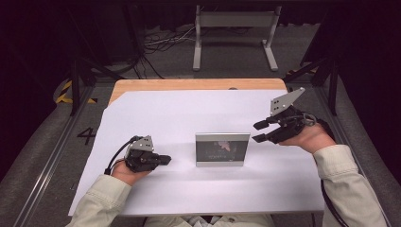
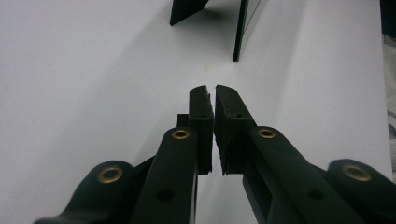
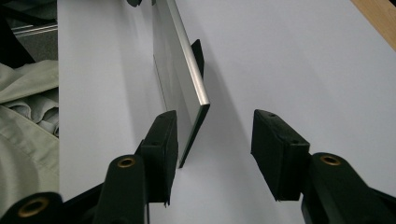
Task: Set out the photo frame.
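Silver-framed picture frame [image 1: 222, 149] stands upright mid-frame on the white-covered bench [image 1: 156, 113]. Right claw [image 1: 259, 131] sits level at its right edge, jaws spread wide around that edge, not gripping. Left claw [image 1: 166, 160] rests low at lower left, near the frame, nearly clenched, holding nothing.

High view: fixed above my side, looking forward and down; whole table [image 1: 156, 113] mid-frame. Camera on my left gripper [image 2: 214, 88] skims low, picture frame [image 2: 240, 28] far, top centre. Camera on my right gripper [image 3: 212, 135] sits close, same picture frame [image 3: 180, 74] upper centre.
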A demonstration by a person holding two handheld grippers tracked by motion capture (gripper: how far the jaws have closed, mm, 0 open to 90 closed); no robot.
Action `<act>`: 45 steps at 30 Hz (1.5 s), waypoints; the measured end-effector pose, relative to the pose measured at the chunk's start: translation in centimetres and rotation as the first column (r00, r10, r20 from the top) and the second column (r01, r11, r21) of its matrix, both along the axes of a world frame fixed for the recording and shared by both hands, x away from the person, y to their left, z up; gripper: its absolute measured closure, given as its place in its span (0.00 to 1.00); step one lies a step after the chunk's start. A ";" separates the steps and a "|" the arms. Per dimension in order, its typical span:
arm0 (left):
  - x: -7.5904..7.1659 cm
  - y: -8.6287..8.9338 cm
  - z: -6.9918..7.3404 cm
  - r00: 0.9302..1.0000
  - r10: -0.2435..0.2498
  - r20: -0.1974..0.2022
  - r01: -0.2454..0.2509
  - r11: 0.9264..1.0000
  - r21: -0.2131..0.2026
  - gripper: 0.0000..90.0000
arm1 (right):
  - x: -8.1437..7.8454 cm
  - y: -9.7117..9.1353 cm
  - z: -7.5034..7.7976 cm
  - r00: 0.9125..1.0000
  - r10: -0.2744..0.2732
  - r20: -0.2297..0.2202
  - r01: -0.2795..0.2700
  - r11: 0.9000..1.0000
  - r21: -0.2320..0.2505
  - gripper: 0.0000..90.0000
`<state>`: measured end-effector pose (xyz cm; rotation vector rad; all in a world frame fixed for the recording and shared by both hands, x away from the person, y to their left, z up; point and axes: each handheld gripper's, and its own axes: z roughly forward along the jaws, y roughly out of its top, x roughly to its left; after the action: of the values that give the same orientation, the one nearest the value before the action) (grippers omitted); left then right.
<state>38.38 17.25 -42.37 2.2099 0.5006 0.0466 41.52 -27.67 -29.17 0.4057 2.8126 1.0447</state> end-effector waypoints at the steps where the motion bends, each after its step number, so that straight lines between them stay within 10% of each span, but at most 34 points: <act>1: 0.0 0.0 0.0 1.000 0.005 0.001 -0.005 1.000 -0.003 0.94 | -0.1 -0.2 0.0 1.000 -0.006 0.000 0.006 1.000 0.002 0.57; 45: 0.3 1.3 0.0 0.994 0.104 0.026 -0.102 0.993 -0.051 0.88 | -1.5 -4.1 -7.4 0.988 -0.136 -0.075 0.143 0.986 0.088 0.57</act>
<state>38.70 18.54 -42.35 2.1304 0.5935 0.1191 40.05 -31.79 -36.53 0.6508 2.7536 1.1554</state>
